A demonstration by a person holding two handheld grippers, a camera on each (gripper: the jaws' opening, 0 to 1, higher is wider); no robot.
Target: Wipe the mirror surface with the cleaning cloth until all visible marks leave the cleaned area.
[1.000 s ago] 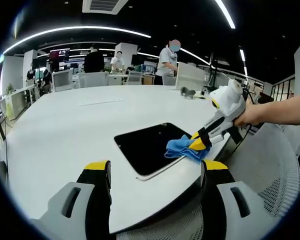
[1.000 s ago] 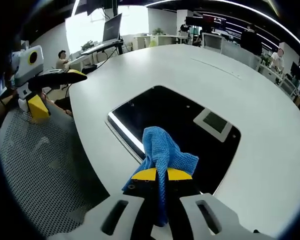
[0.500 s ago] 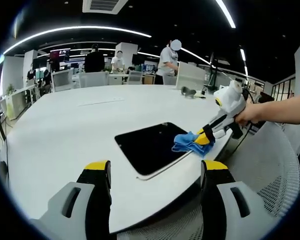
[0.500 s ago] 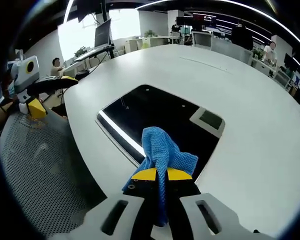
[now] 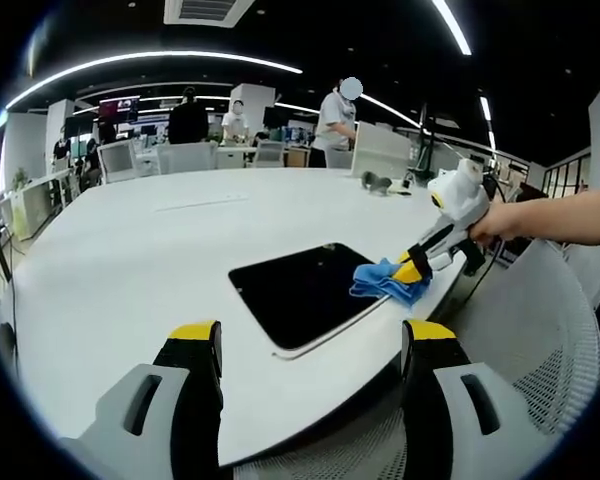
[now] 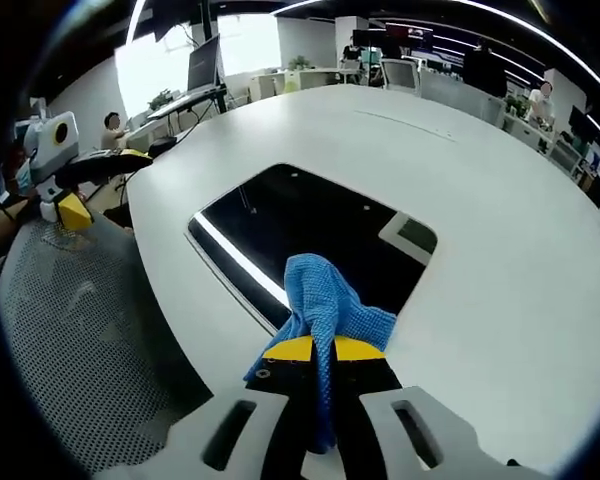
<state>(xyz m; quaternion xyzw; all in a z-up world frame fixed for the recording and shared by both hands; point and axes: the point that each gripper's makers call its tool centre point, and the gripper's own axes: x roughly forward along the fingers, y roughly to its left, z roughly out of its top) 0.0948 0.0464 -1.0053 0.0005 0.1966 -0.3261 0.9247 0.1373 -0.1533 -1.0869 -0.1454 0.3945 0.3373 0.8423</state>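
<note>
mirror: one dark mirror (image 5: 302,290) lying flat on the white worktop (image 5: 130,260), close to the near rim
cloth: one blue cleaning cloth (image 6: 325,300), bunched up and resting on the mirror's corner nearest the right gripper
right gripper: right gripper (image 6: 317,350) has its fingers clenched tight on the cloth, pressing it down onto the glass
left gripper: left gripper (image 5: 310,345) hangs off the worktop edge with its fingers spread apart, carrying nothing
progress: looks mid-wipe to me; can't make out any marks on the glass, mostly ceiling-light reflections, so hard to say how much is left
count: one mirror, one cloth, two grippers
</note>
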